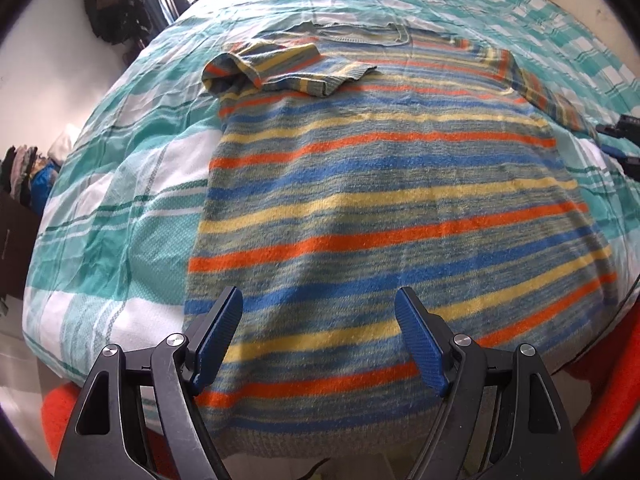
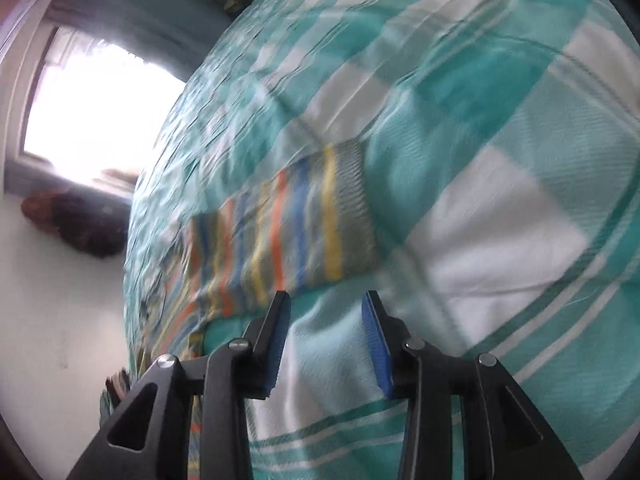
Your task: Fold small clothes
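A striped knit sweater in blue, orange, yellow and grey lies flat on the bed, hem toward me. Its left sleeve is folded across the chest; the right sleeve stretches out to the right. My left gripper hovers open over the lower part of the sweater, with nothing between its blue pads. In the blurred right wrist view, the right sleeve lies on the bedspread just beyond my right gripper, whose jaws stand partly apart over bare bedspread with nothing between them.
The bed carries a teal and white checked bedspread. A bright window and a dark pile of clothes lie beyond the bed's far side. Orange fabric shows below the near bed edge.
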Demonstrator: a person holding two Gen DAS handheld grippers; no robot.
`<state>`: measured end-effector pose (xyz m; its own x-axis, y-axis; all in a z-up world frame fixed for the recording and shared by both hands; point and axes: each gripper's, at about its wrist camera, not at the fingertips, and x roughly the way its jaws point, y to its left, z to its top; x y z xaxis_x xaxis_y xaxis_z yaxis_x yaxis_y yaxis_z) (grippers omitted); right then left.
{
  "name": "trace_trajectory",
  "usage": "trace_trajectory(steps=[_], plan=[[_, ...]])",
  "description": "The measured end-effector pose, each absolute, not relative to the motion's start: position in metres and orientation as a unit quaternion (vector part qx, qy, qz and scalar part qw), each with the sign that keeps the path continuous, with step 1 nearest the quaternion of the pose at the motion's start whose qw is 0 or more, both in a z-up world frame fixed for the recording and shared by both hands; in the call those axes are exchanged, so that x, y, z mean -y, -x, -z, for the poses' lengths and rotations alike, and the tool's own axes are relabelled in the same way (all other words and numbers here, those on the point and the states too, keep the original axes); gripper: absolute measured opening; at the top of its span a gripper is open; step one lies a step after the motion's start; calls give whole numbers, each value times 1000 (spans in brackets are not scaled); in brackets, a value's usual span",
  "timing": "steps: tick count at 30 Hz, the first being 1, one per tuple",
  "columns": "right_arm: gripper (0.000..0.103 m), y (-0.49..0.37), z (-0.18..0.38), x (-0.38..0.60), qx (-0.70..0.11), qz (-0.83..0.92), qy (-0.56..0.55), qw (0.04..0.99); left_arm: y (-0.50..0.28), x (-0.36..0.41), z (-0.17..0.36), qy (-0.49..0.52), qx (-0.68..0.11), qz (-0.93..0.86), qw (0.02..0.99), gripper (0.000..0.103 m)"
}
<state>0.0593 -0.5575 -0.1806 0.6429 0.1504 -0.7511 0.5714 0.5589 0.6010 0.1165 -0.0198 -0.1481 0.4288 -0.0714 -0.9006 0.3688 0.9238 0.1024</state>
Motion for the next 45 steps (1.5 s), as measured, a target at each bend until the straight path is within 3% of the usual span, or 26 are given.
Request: trace_trajectory(steps=[4, 7, 10, 11, 13, 15, 17, 18, 19, 21, 23, 26, 29, 31, 32, 39, 45], plan=[[36, -76, 195, 554, -425, 166, -388, 801, -113, 25, 168, -181, -532, 127, 818, 85], [0, -58, 213, 563, -439, 185, -413, 776, -108, 16, 167, -187, -531, 124, 817, 93], [0, -46, 199, 554, -463, 201, -365, 782, -110, 3, 164, -160, -549, 126, 810, 93], [0, -45, 188, 545, -473, 208, -334, 789, -112, 2, 158, -160, -554, 127, 807, 89], [8, -46, 171, 529, -478, 209, -292, 802, -118, 1, 136, -156, -554, 134, 807, 80], [11, -45, 150, 505, -473, 194, -258, 820, -129, -1, 92, -126, -527, 162, 825, 82], [29, -45, 137, 481, -464, 179, -237, 834, -148, 7, 48, -122, -476, 178, 852, 91], [45, -46, 132, 466, -457, 170, -231, 842, -158, 16, 32, -132, -448, 185, 865, 95], [52, -47, 128, 453, -448, 160, -228, 849, -165, 26, 24, -145, -425, 192, 873, 98], [52, -50, 125, 423, -439, 136, -229, 858, -190, 60, 29, -210, -384, 198, 877, 99], [52, -53, 125, 398, -435, 115, -240, 860, -216, 94, 70, -283, -384, 195, 857, 99], [52, -46, 128, 359, -431, 85, -258, 861, -250, 119, 134, -344, -401, 173, 831, 85], [52, -45, 135, 326, -442, 65, -243, 861, -290, 116, 176, -303, -461, 158, 819, 73], [52, -37, 138, 311, -448, 55, -225, 864, -302, 100, 173, -242, -477, 151, 831, 34], [52, -35, 139, 309, -450, 56, -216, 865, -309, 90, 169, -218, -485, 142, 835, 8], [52, -12, 137, 318, -439, 83, -194, 873, -346, -84, 94, 58, -465, 54, 882, 5], [52, -16, 141, 316, -441, 84, -200, 871, -366, -217, 130, 202, -494, -66, 843, 5]])
